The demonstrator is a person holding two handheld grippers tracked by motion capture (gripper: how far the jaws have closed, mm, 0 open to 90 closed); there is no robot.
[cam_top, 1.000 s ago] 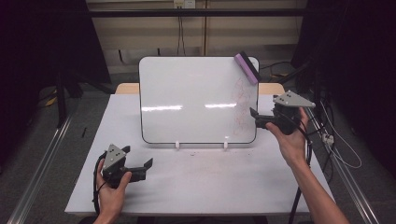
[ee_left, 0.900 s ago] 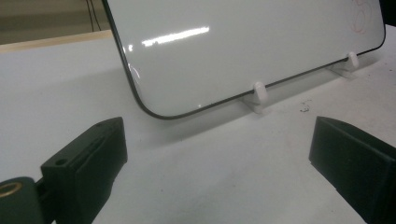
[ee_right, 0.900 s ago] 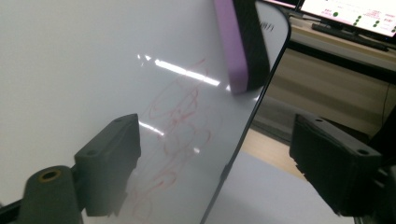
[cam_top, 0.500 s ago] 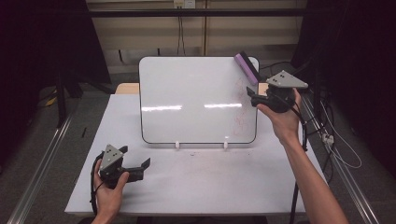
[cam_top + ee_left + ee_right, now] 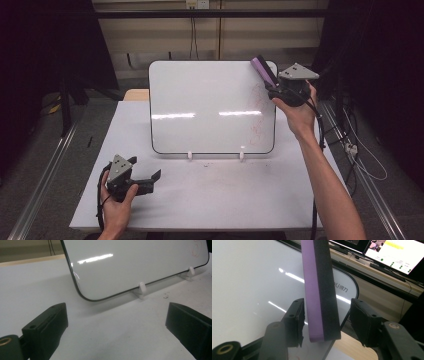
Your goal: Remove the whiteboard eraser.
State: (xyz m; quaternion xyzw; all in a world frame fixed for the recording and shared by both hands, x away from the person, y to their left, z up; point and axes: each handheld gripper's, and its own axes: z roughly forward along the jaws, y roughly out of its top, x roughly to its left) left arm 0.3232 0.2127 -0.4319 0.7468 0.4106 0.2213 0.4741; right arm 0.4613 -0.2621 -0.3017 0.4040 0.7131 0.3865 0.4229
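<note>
A whiteboard (image 5: 210, 105) stands on two white feet on the white table (image 5: 225, 200), with red scribbles (image 5: 257, 110) near its right edge. A purple and black eraser (image 5: 263, 71) sits at the board's top right corner. My right gripper (image 5: 272, 90) reaches it from the right; in the right gripper view the eraser (image 5: 319, 290) stands between the jaws. The jaws have just been closing, and a gap remains at the right-hand one. My left gripper (image 5: 154, 181) rests at the table's front left, open and empty, facing the board's lower corner (image 5: 82, 293).
The board's white feet (image 5: 190, 155) stand mid-table. Cables (image 5: 360, 155) lie on the floor right of the table. Lit monitors (image 5: 397, 255) and a wooden surface (image 5: 352, 347) lie behind the board. Metal rails (image 5: 40, 185) run along the floor on both sides.
My right hand rose and moved left to the board's top right corner, and its jaws narrowed around the eraser. The left hand stayed still.
</note>
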